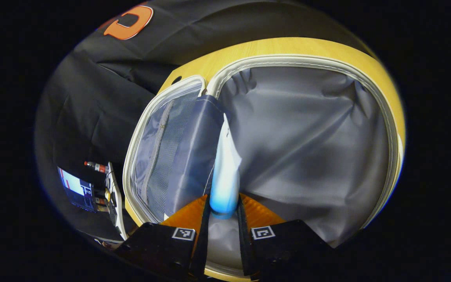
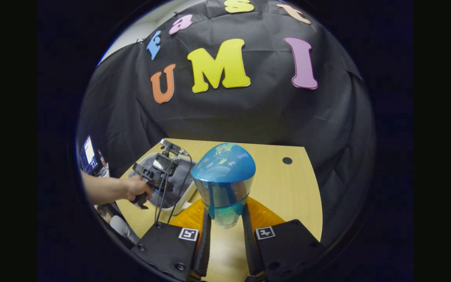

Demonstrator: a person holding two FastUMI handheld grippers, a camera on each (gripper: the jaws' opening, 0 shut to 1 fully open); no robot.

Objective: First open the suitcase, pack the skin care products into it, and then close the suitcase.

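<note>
Step in hand: the packing stage is judged to be under way, with the suitcase (image 1: 307, 156) already lying open on the wooden worktop (image 1: 288, 47) and one product held by each gripper.
Left gripper (image 1: 224, 213): its jaws are clamped on the capped end of a white-and-blue tube (image 1: 225, 172), which is held out over the grey lining of the large open half.
Right gripper (image 2: 225, 223): its jaws are clamped on the narrow lower part of a blue-capped bottle (image 2: 223, 180), held above the worktop (image 2: 288, 188) to the right of the case.
Suitcase layout: a mesh zip pocket (image 1: 163, 156) lines the lid half on the left; the deep half lies to the right of the hinge fold.
Doing it well: the tube is best lowered until it rests flat on the lining before the jaws are parted, kept clear of the white zip rim so that closing is not fouled. The bottle is best brought in afterwards and laid on its side, since upright it would likely stop the lid.
Risk: the slack lining may bunch under a dropped item.
Left gripper view adds: the inside of the case, its pocket and the tube's position over the deep half.
Right gripper view adds: the other gripper (image 2: 155, 168) seen from outside, the hand (image 2: 135, 190) holding it over the suitcase (image 2: 182, 184), and the bare worktop beyond with its cable hole (image 2: 287, 160).
</note>
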